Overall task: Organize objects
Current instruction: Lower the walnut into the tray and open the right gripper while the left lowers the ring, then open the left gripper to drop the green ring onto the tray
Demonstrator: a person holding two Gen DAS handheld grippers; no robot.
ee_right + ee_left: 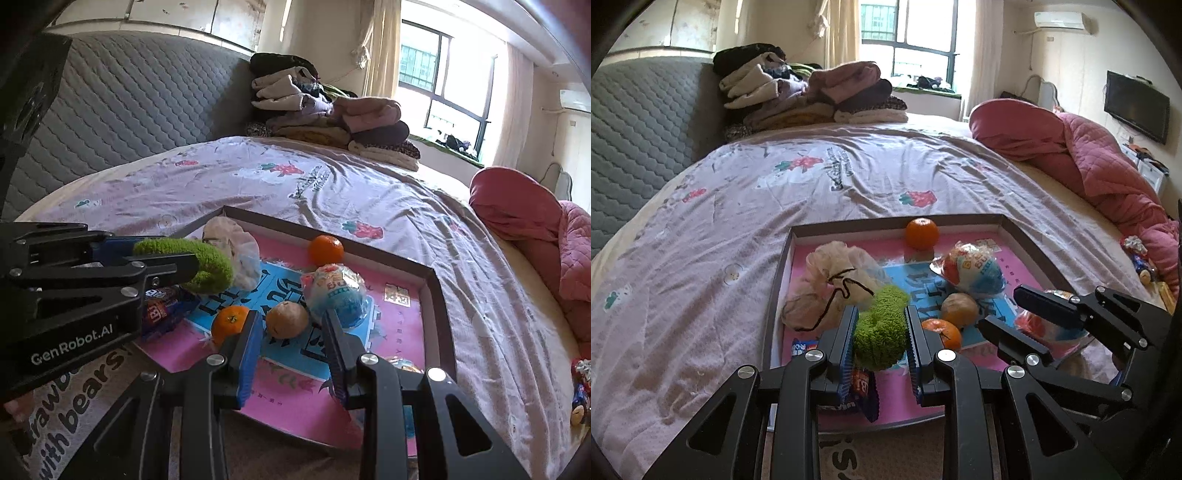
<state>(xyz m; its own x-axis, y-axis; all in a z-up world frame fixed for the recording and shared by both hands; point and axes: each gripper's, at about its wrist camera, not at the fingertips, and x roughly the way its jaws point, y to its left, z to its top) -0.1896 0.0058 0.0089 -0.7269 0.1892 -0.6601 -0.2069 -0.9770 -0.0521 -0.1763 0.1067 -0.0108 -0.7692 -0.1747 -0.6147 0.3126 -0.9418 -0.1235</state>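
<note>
Crowded tray (783,266); open bedsheet (720,229) leftward.

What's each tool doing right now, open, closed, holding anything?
Left tool: closed on the green fuzzy cloth, held above the tray.
Right tool: open, empty, pointing toward the brown round fruit.

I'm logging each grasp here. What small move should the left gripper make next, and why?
Probably lift: the left gripper is clamped on the green fuzzy cloth, which hangs above the snack packet in the tray. The right gripper is open, empty.
</note>
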